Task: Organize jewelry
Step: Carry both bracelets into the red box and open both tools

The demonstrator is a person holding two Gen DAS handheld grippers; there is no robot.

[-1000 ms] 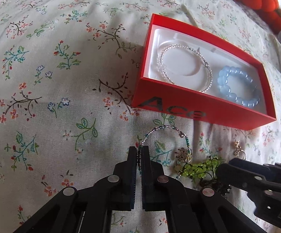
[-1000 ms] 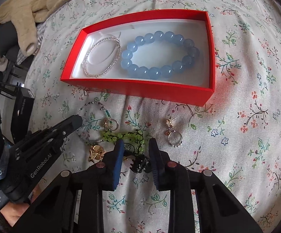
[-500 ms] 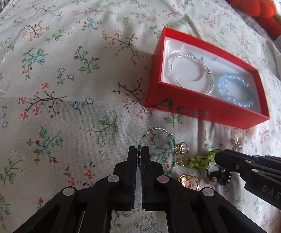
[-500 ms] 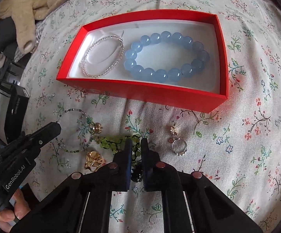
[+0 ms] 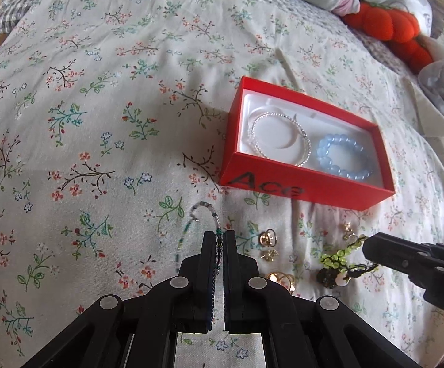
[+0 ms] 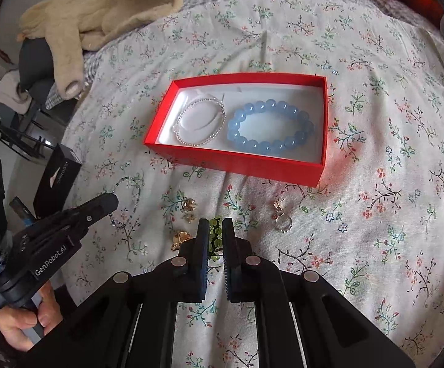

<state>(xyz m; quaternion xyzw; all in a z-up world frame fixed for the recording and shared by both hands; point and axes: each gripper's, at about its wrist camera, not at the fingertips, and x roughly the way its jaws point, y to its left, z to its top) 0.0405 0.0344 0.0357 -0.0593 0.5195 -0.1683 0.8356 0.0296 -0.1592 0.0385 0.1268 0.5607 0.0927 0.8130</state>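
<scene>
A red cardboard box (image 6: 240,161) with a white inside sits open on a bed with a flowery sheet (image 5: 105,98). Two bracelets lie flat in the box, side by side. One is a thin silver chain bracelet (image 6: 200,122) and the other is a bracelet of big round pale blue beads (image 6: 270,128). In the right wrist view the silver one is on the left and the blue one is on the right.

The left claw (image 5: 219,239) is squeezed tight on a thin string of tiny green and clear beads (image 5: 202,211). The string loops out past the claw tips and the rest hangs down toward the sheet.

The right claw (image 6: 215,230) has just closed, and it now pinches a bracelet of small bright green beads (image 6: 215,234). In the left wrist view, that green bracelet dangles from the claw tips, with a dark round charm (image 5: 329,276) at its low end, close to the sheet.

More small things lie on the sheet in front of the box. There are some little gold pieces (image 6: 188,205) and a silver ring (image 6: 284,224). The ring is off to the right of the right claw, and the gold pieces lie between the two claws.

A person's hand (image 6: 22,325) holds the left claw's handle.
</scene>
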